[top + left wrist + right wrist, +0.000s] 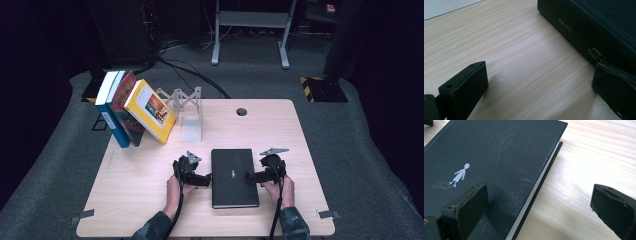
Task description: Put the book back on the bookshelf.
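A black hardcover book (234,177) lies flat on the wooden table, front cover up, with a small pale figure printed on it (460,174). My left gripper (202,179) stands open at the book's left side, where the spine (584,32) carries pale lettering; one jaw rests on bare wood and the other is against the spine. My right gripper (254,176) is open at the book's right edge. One of its jaws hangs over the cover (499,157), the other over the table beside the page edge.
Three books (135,107) lean together at the table's back left, against a grey metal book stand (186,107). A round cable hole (241,111) sits near the table's far edge. The wooden tabletop (140,180) spreads on both sides of the black book.
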`<state>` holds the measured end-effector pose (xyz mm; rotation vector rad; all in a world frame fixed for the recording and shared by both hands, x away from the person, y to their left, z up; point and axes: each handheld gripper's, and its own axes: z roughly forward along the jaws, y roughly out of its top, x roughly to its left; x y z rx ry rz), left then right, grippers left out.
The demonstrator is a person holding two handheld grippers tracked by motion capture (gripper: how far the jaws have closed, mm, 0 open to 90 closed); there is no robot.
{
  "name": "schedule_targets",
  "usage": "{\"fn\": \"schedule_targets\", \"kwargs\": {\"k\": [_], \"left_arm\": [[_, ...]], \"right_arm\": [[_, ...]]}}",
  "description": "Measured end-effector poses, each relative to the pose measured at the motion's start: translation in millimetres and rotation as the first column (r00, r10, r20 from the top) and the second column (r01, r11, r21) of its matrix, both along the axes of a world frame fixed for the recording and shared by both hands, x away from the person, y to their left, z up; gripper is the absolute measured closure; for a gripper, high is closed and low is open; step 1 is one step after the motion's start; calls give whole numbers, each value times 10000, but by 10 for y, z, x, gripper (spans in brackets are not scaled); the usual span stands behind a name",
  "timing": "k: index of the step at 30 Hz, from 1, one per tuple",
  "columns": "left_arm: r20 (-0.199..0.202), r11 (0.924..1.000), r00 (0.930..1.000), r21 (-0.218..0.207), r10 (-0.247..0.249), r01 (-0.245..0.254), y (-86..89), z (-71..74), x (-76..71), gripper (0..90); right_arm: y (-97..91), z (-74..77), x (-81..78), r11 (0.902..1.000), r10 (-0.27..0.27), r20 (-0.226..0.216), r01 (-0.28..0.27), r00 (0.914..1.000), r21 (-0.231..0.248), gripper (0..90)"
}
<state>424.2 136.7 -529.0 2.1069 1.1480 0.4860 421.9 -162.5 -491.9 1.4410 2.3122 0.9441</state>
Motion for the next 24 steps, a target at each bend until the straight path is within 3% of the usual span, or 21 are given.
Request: {"fn": "schedule_targets", "kwargs": {"k": [1,9,13,14,16,24], "left_arm": [[137,10000,9999,10,29,-29,-5,-11,1,1],[-13,9993,9999,-348,-143,142,24,-1,0,0],[-12,9993,9999,-348,-132,132,24,-1,-1,0],[-18,9993,9999,-344,-127,126,24,-1,-2,0],[-25,9994,9999,-337,-127,126,24,0,-2,0],[74,9999,10000,-134,-32,33,0,-5,13,1]], "right_arm": [[-14,-5,4,10000,-54,1,54,10000,53,11],[-25,-25,-32,9985,-372,-19,372,9993,396,30],[-26,-25,-46,9990,-295,145,290,9995,336,26],[31,-39,-71,9980,-229,-75,233,9997,579,19],[94,-53,-79,9976,-82,-77,87,9999,694,21],[223,-31,-61,9995,57,-4,-57,10000,325,21]]}}
